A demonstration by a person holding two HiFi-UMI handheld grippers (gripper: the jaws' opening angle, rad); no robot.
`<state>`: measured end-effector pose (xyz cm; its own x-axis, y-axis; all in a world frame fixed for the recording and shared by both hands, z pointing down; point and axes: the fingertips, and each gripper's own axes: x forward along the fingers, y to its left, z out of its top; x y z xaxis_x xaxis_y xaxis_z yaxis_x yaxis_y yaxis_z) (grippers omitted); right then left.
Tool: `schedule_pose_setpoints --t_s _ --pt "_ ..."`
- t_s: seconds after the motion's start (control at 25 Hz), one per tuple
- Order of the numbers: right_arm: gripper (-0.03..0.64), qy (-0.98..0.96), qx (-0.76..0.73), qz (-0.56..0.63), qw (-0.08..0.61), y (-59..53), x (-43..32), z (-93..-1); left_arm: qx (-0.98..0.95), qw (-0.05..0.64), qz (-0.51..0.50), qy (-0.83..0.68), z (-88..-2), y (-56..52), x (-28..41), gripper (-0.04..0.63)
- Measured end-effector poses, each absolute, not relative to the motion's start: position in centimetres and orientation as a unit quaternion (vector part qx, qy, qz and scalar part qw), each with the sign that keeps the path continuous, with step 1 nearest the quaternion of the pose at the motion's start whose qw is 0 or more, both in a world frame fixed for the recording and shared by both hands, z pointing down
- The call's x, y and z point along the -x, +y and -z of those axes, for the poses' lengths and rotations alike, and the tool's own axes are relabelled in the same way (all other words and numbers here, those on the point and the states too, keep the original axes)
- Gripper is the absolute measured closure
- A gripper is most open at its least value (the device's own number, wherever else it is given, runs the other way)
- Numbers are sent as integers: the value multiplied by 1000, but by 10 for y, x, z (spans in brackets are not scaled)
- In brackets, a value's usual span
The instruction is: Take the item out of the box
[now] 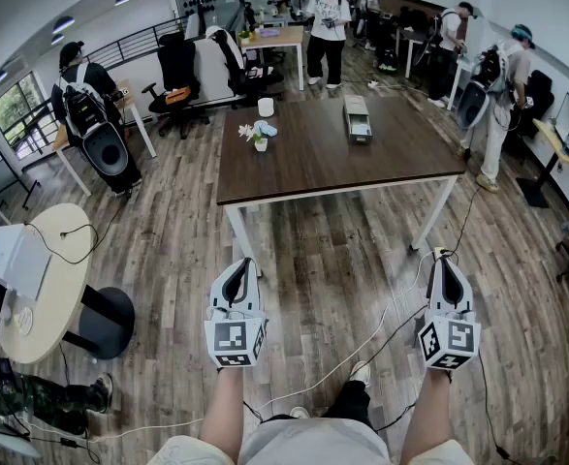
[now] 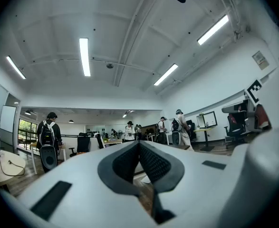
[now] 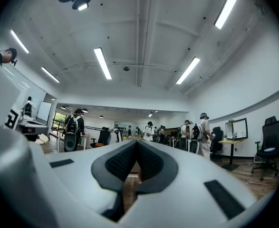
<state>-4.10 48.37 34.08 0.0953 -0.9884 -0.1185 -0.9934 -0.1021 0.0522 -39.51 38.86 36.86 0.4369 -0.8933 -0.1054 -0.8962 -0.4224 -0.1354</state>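
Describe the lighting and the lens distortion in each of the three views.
Head view: even light, strong fisheye, the table edges curve. Left gripper view: bright ceiling lamps, black round border, near fingers slightly soft. Right gripper view: the same.

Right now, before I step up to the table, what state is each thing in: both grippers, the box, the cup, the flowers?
Left gripper: jaws shut, empty, over the floor short of the table.
Right gripper: jaws shut, empty, also short of the table.
Box: on the table, untouched; too small to tell if open.
White cup: upright on the table.
Flower pot: upright, near the cup.
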Motion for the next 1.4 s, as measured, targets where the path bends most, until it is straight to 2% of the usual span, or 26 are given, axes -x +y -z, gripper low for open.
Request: schedule_pose_setpoints --t_s 0.84,0.88,0.92,1.0,1.16,1.28,1.4 --pt "612 667 742 -60 28 479 53 -346 844 68 -15 532 -378 389 403 595" --pt "597 668 741 -59 27 478 54 -348 844 68 -16 531 -378 389 403 595" --pt "553 671 738 -57 26 477 55 -349 844 68 -16 531 -378 389 403 595" --pt "422 676 734 -55 24 475 57 -351 845 69 -16 531 -378 389 402 595" --pt "273 670 739 -60 23 474 56 -352 844 69 -14 532 -380 389 403 595" --pt "218 666 743 -59 23 474 55 -355 844 66 -12 532 -384 389 404 595" --pt "216 670 741 -54 16 477 53 -360 846 62 -10 529 -388 389 399 595"
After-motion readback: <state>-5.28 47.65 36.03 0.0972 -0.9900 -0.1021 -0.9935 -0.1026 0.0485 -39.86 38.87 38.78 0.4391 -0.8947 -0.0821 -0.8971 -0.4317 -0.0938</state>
